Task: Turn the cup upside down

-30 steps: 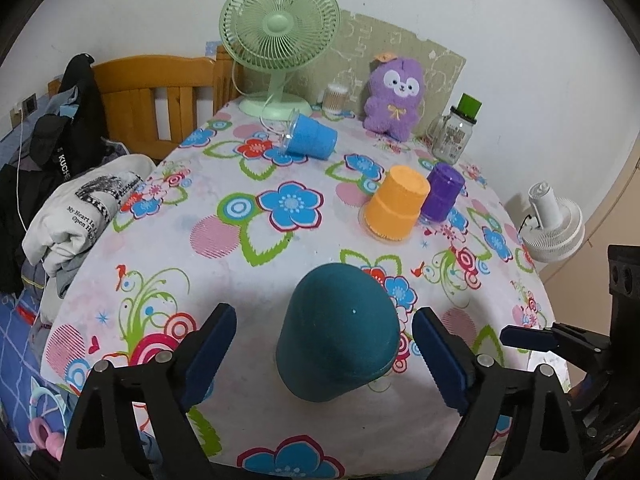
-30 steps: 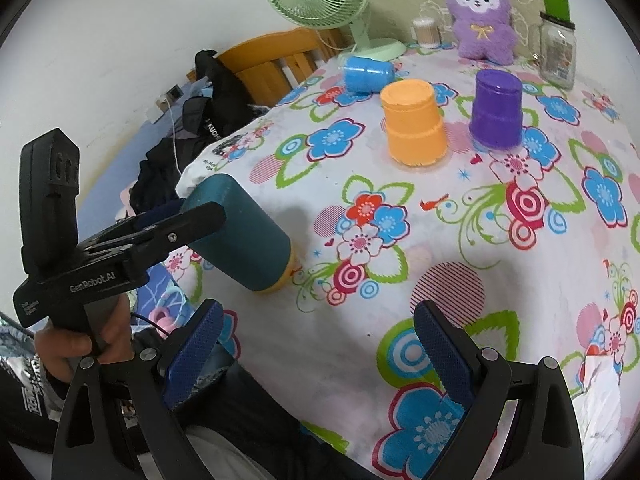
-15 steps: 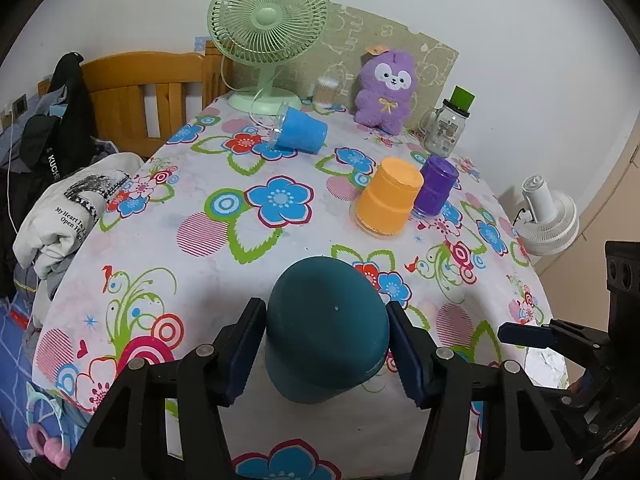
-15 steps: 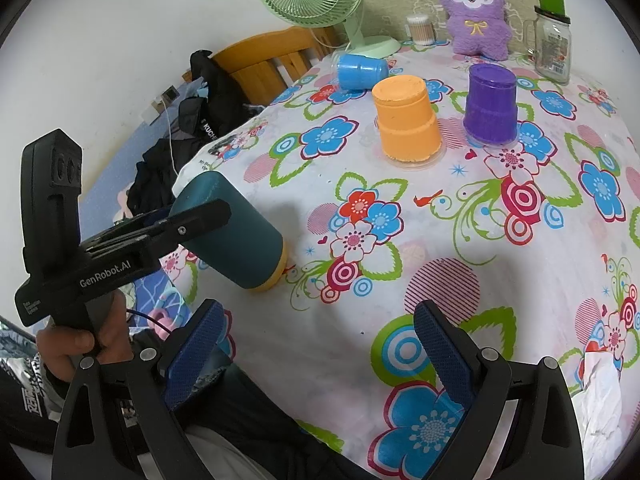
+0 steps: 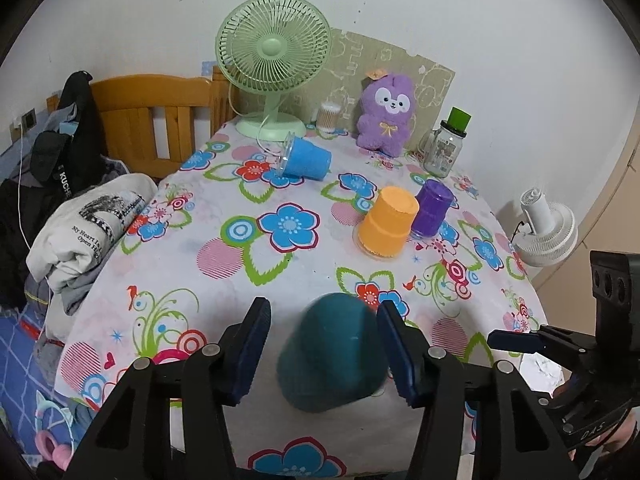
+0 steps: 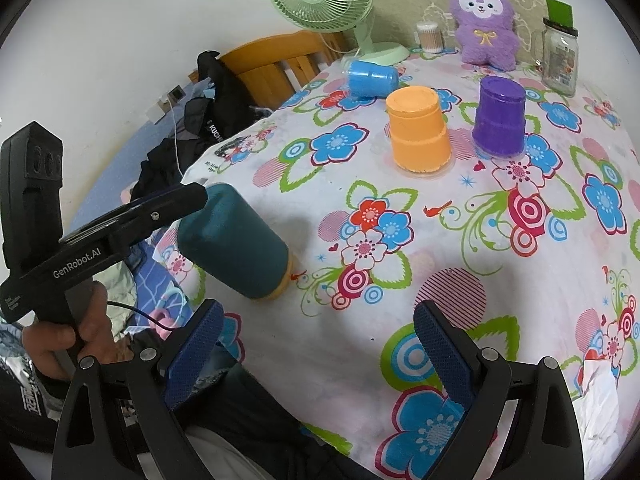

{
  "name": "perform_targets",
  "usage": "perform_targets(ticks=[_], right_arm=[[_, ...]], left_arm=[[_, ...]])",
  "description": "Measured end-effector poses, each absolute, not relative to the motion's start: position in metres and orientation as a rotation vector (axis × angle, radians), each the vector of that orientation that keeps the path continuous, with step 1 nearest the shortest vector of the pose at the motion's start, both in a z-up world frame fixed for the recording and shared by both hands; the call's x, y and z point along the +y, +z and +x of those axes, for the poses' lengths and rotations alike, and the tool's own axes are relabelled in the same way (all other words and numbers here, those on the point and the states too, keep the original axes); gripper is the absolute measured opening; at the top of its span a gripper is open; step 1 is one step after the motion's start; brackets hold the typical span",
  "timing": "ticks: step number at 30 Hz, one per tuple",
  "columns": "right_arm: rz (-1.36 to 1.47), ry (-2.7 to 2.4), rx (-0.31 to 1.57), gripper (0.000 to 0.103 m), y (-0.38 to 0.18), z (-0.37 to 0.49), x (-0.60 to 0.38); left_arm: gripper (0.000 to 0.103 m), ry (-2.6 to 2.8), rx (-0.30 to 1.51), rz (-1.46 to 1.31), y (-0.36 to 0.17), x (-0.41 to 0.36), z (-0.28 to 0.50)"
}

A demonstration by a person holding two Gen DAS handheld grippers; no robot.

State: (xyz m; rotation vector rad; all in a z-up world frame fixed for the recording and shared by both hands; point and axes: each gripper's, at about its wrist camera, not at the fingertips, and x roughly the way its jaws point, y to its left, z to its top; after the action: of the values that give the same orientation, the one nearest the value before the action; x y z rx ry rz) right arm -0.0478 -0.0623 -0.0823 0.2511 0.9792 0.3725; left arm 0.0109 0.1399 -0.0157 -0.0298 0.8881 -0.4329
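Cup [image 6: 234, 240]: dark teal body, orange rim, tilted with its closed base toward the left claw [image 5: 322, 354] and rim touching the near-left surface [image 6: 400, 292]. Left claw part open, one finger beside it, grip unclear. Right claw [image 6: 316, 354] wide, holding nothing.

— Where's the cup [image 5: 334, 354]?
— On its side at the table's [image 5: 224, 276] near edge, between the left gripper's [image 5: 322, 354] fingers.
— And the rest?
— Two upturned cups [image 5: 386, 222] mid-table; fan [image 5: 274, 60], toy [image 5: 386, 110], jar [image 5: 444, 146] behind.

Teal cup [image 6: 234, 242] tilted, near table edge
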Motion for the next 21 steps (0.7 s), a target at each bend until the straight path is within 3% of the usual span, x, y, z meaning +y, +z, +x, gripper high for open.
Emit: perform_targets(ticks=[8,21], right_arm=[[0.252,0.366,0.977,0.097,-0.081,-0.048,-0.062],[0.234,0.343,0.944,0.097,-0.067,-0.048,-0.057]], left_arm=[[0.059,-0.438,0.899,-0.027,-0.018,0.139,0.010],[0.084,-0.437,0.892,-0.049,-0.013,0.144,0.007]])
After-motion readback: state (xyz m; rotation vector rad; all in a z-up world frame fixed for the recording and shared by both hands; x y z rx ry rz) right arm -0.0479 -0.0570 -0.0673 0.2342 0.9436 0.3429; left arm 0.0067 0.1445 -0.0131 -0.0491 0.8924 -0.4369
